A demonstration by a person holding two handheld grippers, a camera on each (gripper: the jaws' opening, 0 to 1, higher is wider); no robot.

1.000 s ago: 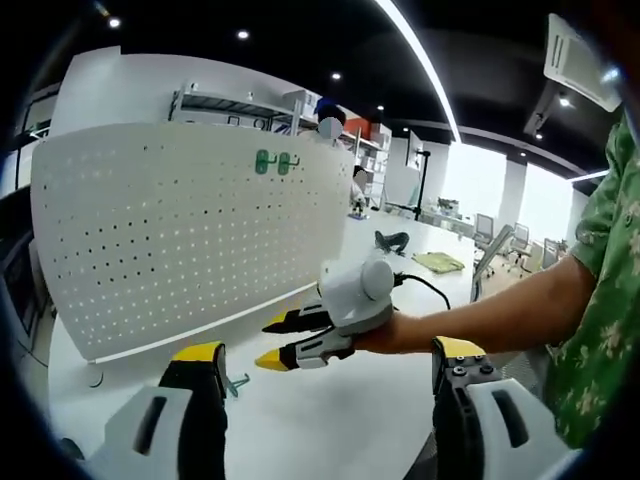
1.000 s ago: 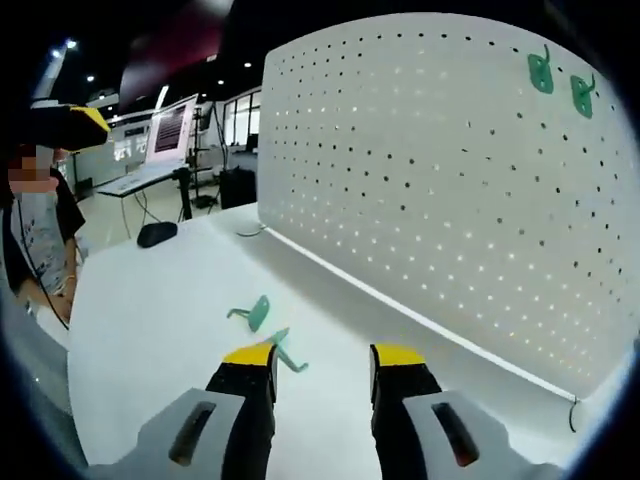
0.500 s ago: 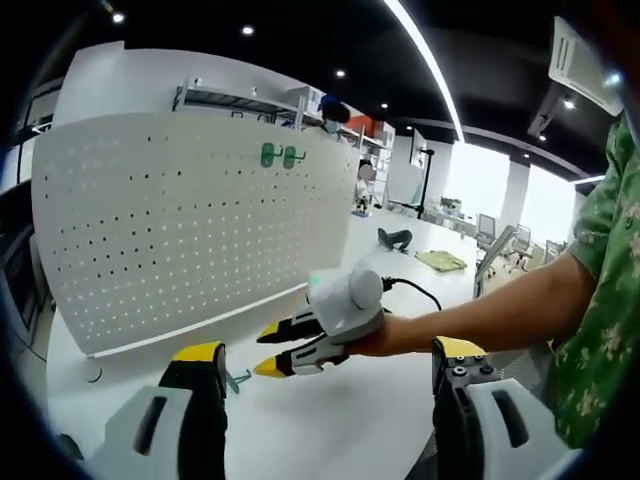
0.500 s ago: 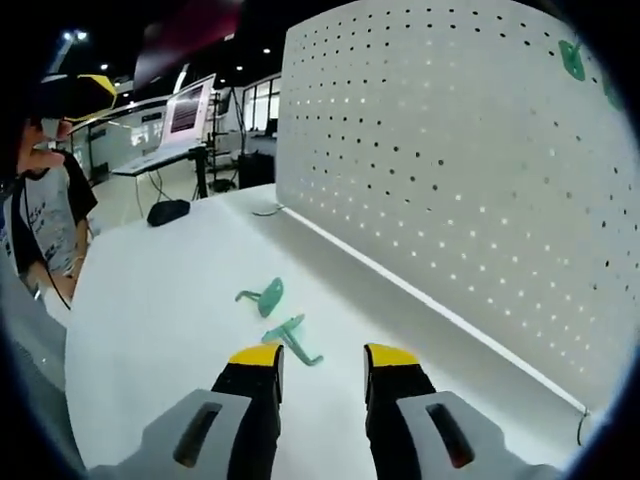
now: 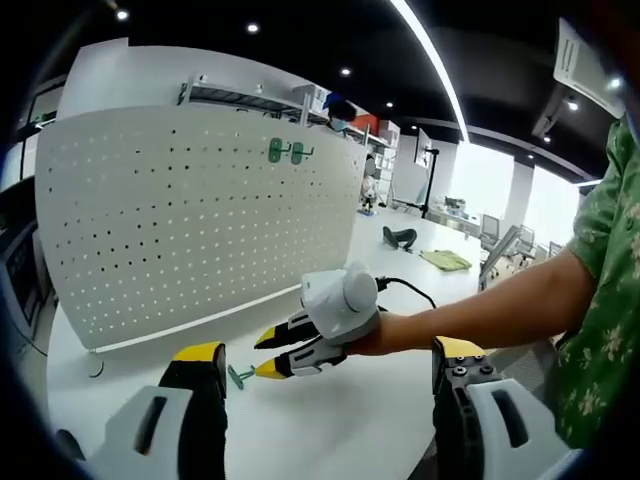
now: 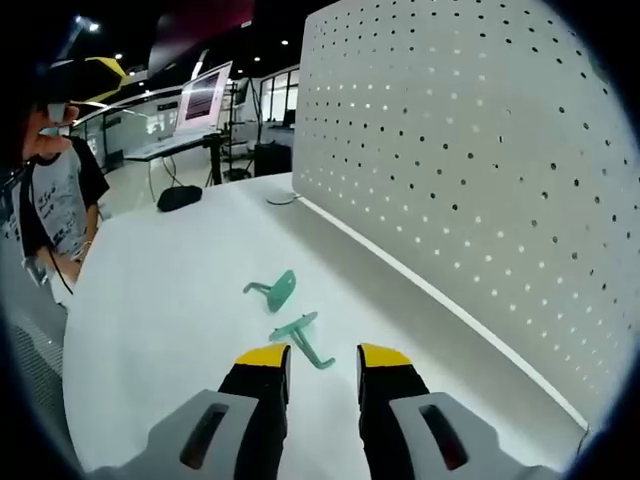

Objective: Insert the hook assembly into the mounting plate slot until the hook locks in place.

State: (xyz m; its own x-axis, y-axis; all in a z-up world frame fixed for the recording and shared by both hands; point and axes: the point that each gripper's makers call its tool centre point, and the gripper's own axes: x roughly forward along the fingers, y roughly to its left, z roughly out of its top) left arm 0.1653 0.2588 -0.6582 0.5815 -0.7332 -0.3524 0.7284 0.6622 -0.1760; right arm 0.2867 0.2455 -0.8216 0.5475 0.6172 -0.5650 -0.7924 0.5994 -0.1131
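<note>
The right gripper (image 6: 322,352) hung just above the white surface (image 6: 150,300) with its fingers spread, a green hook (image 6: 303,337) lying right before their tips. A second hook (image 6: 277,290) lay beside it, near the pegboard (image 6: 480,170). The left gripper (image 5: 330,350) stood wide open.

Under a dark ceiling crossed by a long light strip (image 5: 430,62) and dotted with spotlights, a white table (image 6: 160,290) stretches toward bright windows (image 5: 480,180), metal shelving (image 5: 250,95) and a lit monitor (image 6: 200,100).
</note>
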